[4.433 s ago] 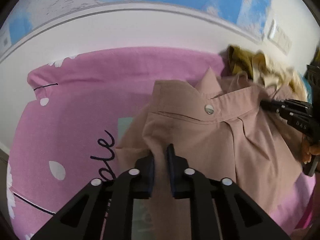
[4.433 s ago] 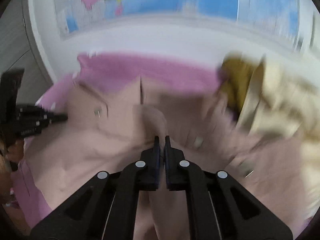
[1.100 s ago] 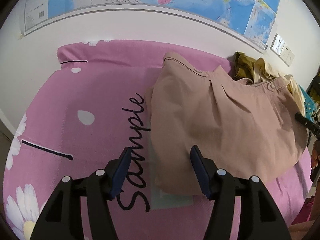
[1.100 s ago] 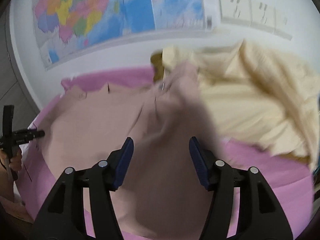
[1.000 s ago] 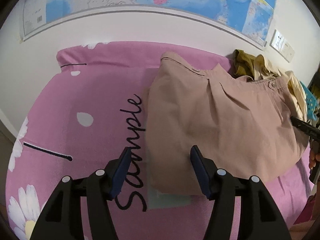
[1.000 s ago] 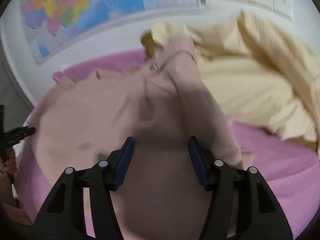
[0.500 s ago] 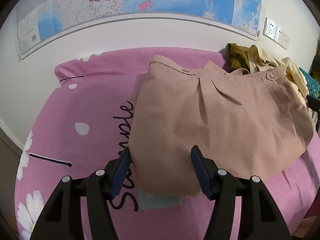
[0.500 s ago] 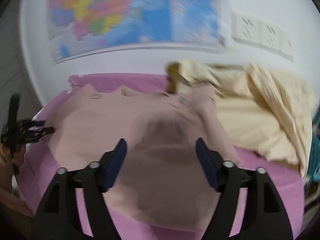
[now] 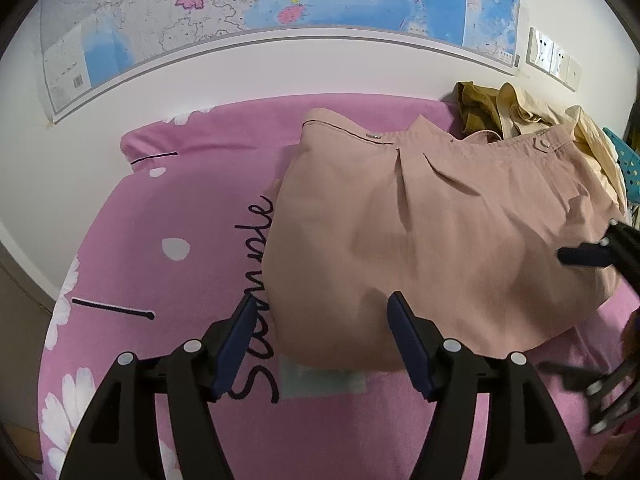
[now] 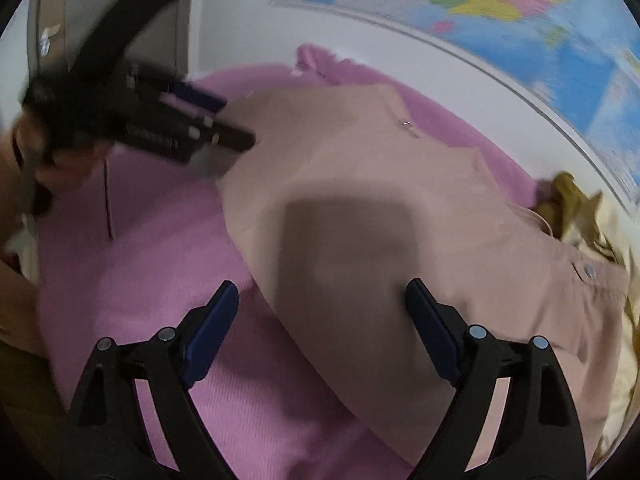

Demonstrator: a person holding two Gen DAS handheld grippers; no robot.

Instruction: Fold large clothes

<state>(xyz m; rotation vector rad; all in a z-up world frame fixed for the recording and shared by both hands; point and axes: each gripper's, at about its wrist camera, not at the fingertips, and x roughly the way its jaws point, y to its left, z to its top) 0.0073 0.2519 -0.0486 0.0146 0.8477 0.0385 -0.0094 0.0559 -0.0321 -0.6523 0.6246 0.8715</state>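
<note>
A folded beige-pink pair of trousers (image 9: 432,232) lies on the pink bedspread (image 9: 168,216), waistband with buttons toward the wall. It also shows in the right wrist view (image 10: 360,216). My left gripper (image 9: 320,320) is open and empty, just in front of the garment's near edge. My right gripper (image 10: 320,304) is open and empty, above the garment's near edge. The right gripper shows at the right edge of the left wrist view (image 9: 592,256). The left gripper shows blurred at the upper left of the right wrist view (image 10: 224,120).
A pile of cream and mustard clothes (image 9: 516,112) lies at the bed's far right, also in the right wrist view (image 10: 576,208). A map (image 9: 280,4) hangs on the white wall. Wall sockets (image 9: 552,58) and a blue basket (image 9: 628,164) are at right.
Both grippers, shut on the garment 4.4 s ago, are open and drawn back from it. In the last second the right gripper swung left, toward the left gripper.
</note>
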